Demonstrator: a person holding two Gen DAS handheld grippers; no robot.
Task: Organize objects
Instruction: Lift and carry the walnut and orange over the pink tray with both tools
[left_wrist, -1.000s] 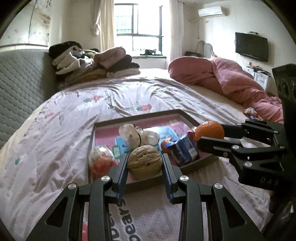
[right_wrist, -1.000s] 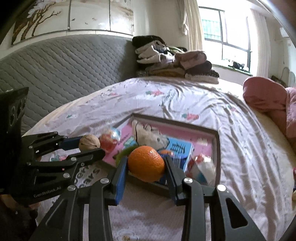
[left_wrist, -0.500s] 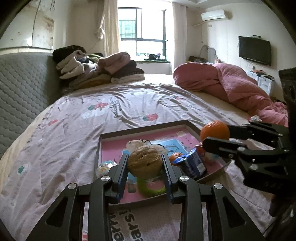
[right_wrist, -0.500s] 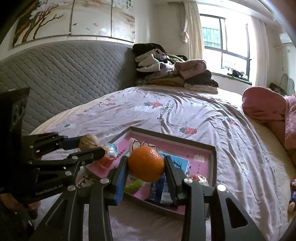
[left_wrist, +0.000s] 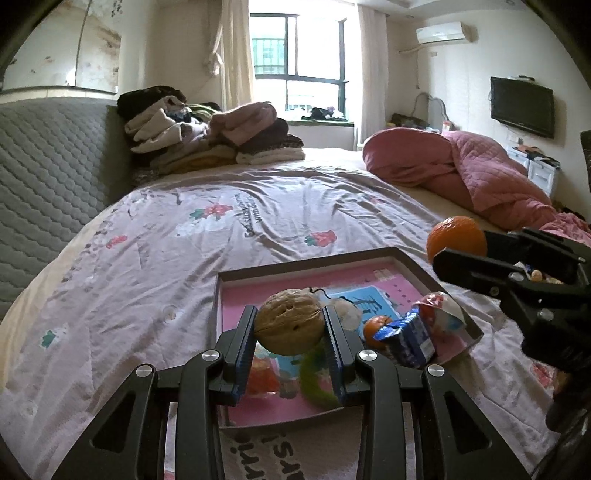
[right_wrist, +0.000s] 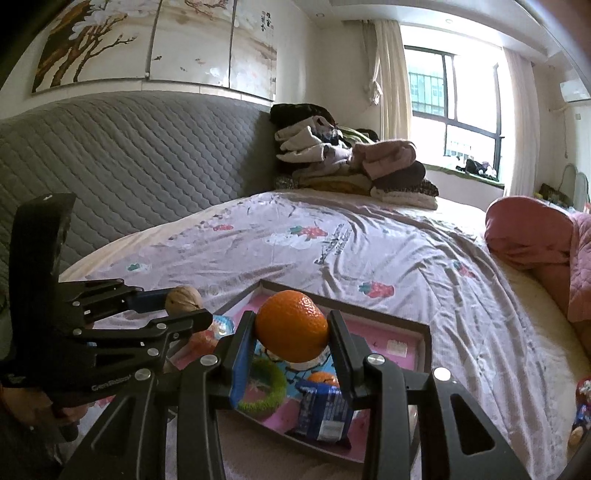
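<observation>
Left wrist view: the left gripper (left_wrist: 290, 325) is clenched on a walnut (left_wrist: 289, 322), held clear above the near left part of a tray (left_wrist: 310, 260) that lies on the bed (left_wrist: 184, 236). At 3 o'clock the right gripper (left_wrist: 456, 245) grasps an orange (left_wrist: 456, 238) over the tray's far right corner. In the tray, a blue packet (left_wrist: 406, 339) sits at 4 o'clock from the walnut, a small orange (left_wrist: 375, 326) just beside it, and a green ring (left_wrist: 314, 380) at 6 o'clock.

Right wrist view: the orange (right_wrist: 291, 325) is pinched between both pads, above the tray (right_wrist: 424, 332). The walnut (right_wrist: 183, 300) shows at 9 o'clock. The packet (right_wrist: 325, 410) lies at 6 o'clock, the ring (right_wrist: 264, 387) at 7 o'clock. Folded clothes (right_wrist: 351, 166) are piled at 12 o'clock.
</observation>
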